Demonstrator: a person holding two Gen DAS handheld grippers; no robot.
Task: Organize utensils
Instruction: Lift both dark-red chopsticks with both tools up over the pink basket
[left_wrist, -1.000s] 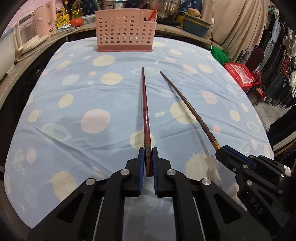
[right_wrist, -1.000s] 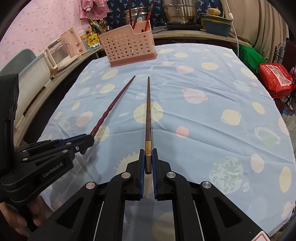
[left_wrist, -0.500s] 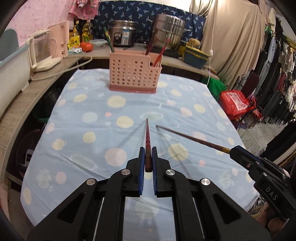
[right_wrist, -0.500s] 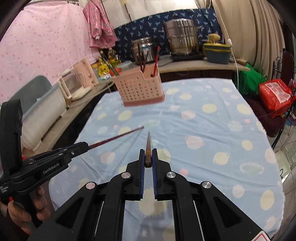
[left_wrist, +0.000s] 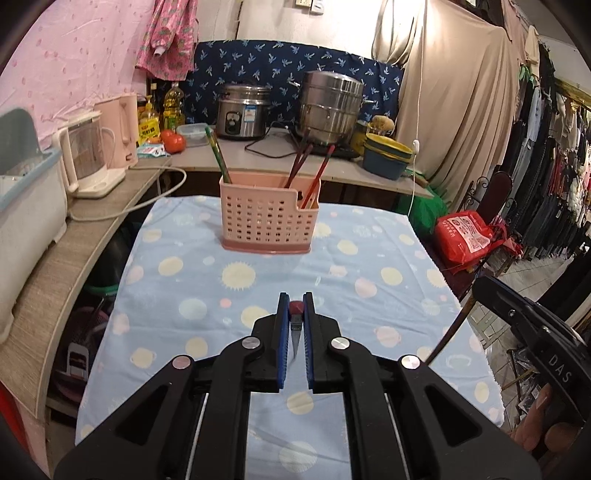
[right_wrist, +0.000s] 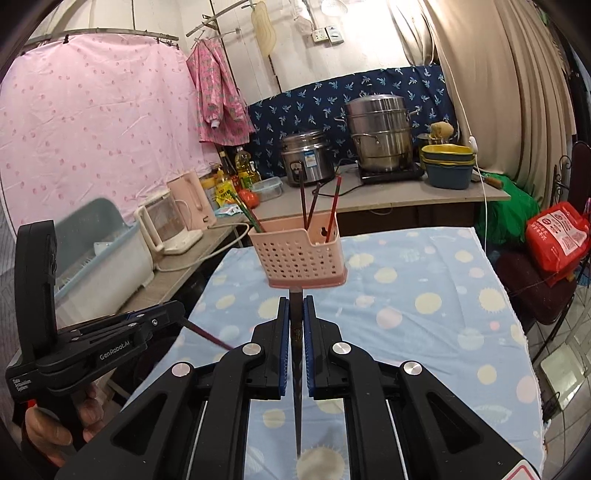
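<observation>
We see the pink basket (left_wrist: 269, 221) holding upright chopsticks (left_wrist: 309, 167) on the desk (left_wrist: 177, 284); each claw, left (left_wrist: 295, 325) and right (right_wrist: 296, 325), pinches one chopstick.

Grippers: 2, left gripper (left_wrist: 294, 312), right gripper (right_wrist: 296, 314).
Held chopsticks: 2, red chopstick (left_wrist: 296, 307) in left, dark chopstick (right_wrist: 296, 332) in right.
Pink basket (left_wrist: 269, 220): 1.
Sticks standing in basket: about 4–5, exact count unclear.
Steel pots on counter: 2.
Oil bottles: 2.
Stacked basins: 1 pile.
</observation>
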